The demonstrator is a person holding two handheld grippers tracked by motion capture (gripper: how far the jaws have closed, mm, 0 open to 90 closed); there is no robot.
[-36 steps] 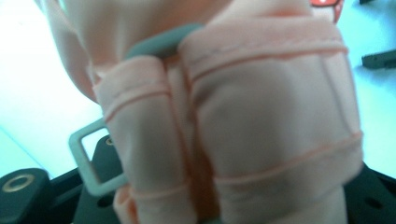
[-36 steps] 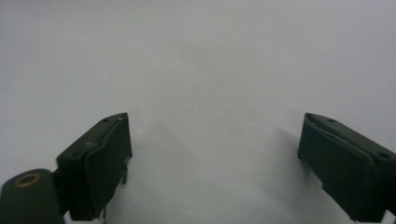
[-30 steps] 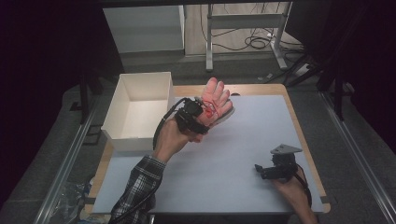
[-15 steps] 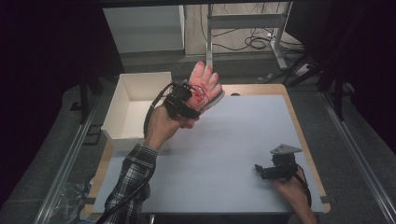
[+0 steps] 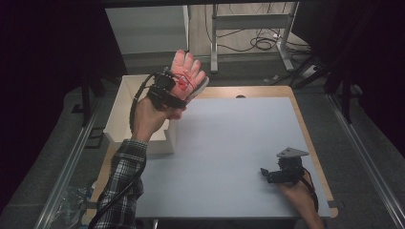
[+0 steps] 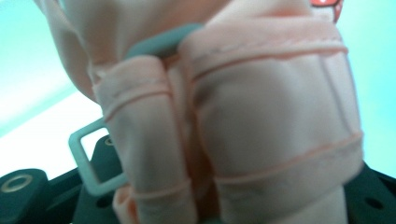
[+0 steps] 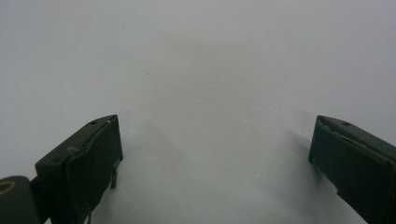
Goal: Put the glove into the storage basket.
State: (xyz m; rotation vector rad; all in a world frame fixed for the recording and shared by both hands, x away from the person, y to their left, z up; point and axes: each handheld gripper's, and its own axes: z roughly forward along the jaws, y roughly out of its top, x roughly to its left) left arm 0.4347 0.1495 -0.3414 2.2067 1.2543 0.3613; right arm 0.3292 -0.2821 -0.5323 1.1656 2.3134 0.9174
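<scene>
High view: the left gripper (image 5: 168, 92) holds a pink padded glove (image 5: 189, 72) raised above the table's far left corner, beside the open white box (image 5: 125, 109). The left gripper view shows soft stitched fabric with a grey plastic buckle (image 6: 88, 158); it looks light, limp and likely to flop, so the thicker strapped cuff seems the surest hold. The left forearm angles up, wrist cocked. The right gripper (image 5: 282, 171) rests low on the white table (image 5: 229, 138), jaws wide apart and empty.

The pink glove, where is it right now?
High view: the pink glove is held up in the left gripper, above the white box's near corner at the table's far left.
</scene>
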